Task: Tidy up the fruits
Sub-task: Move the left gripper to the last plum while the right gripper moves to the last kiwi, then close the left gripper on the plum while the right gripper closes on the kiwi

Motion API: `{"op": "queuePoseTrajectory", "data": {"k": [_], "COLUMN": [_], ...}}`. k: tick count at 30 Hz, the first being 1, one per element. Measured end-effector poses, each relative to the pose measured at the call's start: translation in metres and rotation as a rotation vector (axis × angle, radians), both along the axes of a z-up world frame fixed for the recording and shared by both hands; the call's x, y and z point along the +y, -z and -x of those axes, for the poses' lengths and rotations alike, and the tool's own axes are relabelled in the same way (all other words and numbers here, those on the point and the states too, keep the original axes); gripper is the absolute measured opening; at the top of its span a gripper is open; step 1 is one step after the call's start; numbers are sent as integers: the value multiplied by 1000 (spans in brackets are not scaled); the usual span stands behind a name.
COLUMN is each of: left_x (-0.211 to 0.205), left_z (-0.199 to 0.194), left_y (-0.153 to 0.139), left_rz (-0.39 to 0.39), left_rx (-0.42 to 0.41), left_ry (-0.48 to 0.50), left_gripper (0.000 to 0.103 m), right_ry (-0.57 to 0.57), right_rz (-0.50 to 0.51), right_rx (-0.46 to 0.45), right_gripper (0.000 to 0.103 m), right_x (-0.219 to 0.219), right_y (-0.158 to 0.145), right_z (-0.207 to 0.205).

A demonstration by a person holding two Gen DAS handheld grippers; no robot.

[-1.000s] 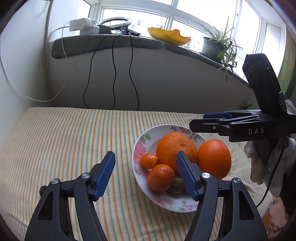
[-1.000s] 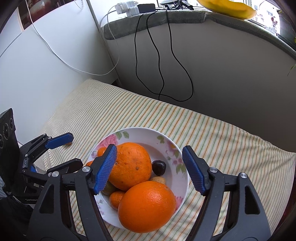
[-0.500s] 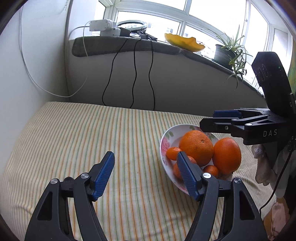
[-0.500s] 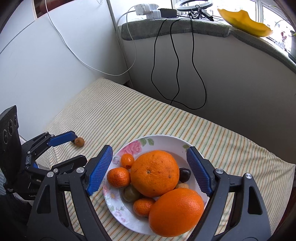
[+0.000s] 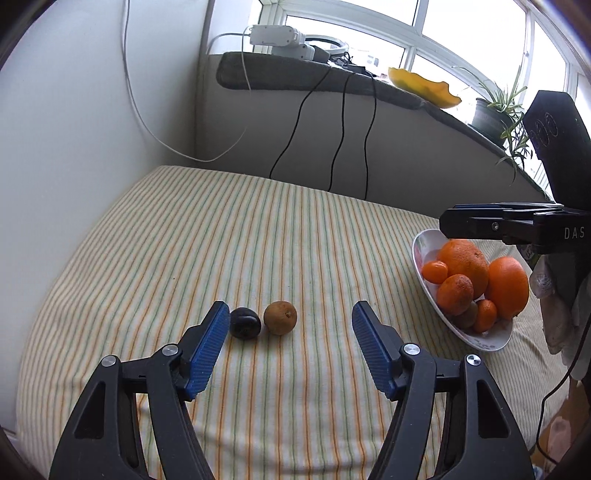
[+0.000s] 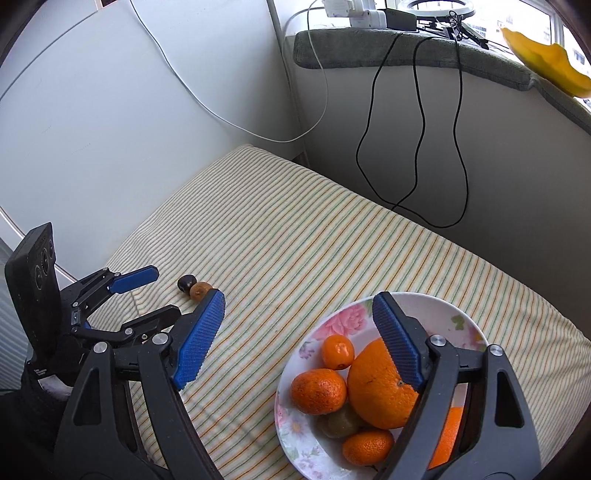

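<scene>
A floral plate point(image 6: 461, 317) holds two big oranges point(image 6: 380, 387), several small tangerines point(image 6: 319, 389) and a green kiwi point(image 6: 338, 421); it also shows at the right of the left wrist view point(image 5: 424, 254). A dark plum point(image 5: 245, 323) and a brown kiwi point(image 5: 280, 317) lie side by side on the striped cloth point(image 5: 258, 240). My left gripper point(image 5: 288, 343) is open and empty, just short of them, the plum beside its left finger. My right gripper point(image 6: 299, 332) is open and empty above the plate's left edge.
A white wall stands at the left and a grey sill wall behind, with black and white cables point(image 5: 336, 147) hanging down. The sill holds a power strip point(image 5: 275, 35), a yellow dish point(image 5: 424, 85) and a potted plant point(image 5: 495, 114).
My left gripper swung left, away from the plate, and now faces the plum and the brown kiwi. My right gripper drew back and shifted left, so the plate sits lower right in its view.
</scene>
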State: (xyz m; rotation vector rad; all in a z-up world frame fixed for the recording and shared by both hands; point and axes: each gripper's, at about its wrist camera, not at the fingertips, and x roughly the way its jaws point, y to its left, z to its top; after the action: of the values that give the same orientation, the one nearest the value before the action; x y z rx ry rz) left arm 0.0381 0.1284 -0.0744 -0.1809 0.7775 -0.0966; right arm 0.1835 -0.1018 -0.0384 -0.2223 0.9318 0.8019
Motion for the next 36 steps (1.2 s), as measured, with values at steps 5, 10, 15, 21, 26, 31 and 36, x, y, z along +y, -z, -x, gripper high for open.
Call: {"op": "queuePoseTrajectory", "data": {"k": [5,10,15,21,26,31,36], "left_x": [14,22,27,29,29,31,29], "left_z": [1,-1,-5,-7,-11,-15,-18], "left_y": [10,17,22,26,29,32,33], "left_rz": [17,32,41,28,21,12,6], "left_rx": [24,36,47,56,70,79,84], "left_ry": [-9,-3,2,15,19,26,32], "left_gripper": [57,49,43,38,37,35,35], "right_ry": [-62,-116,-143,-138,-128,-122,-122], "right_rz": [4,8,13,11,8,-8,-7], "right_rx": [28,79,146,241,290,343,371], "right_gripper": [85,83,69,52,50,47,43], "right_x": [29,57,77,93,101,108,119], "right_y": [7,20,35,57,70,79,90], "right_z": [8,15,18,12,8,0,-6]}}
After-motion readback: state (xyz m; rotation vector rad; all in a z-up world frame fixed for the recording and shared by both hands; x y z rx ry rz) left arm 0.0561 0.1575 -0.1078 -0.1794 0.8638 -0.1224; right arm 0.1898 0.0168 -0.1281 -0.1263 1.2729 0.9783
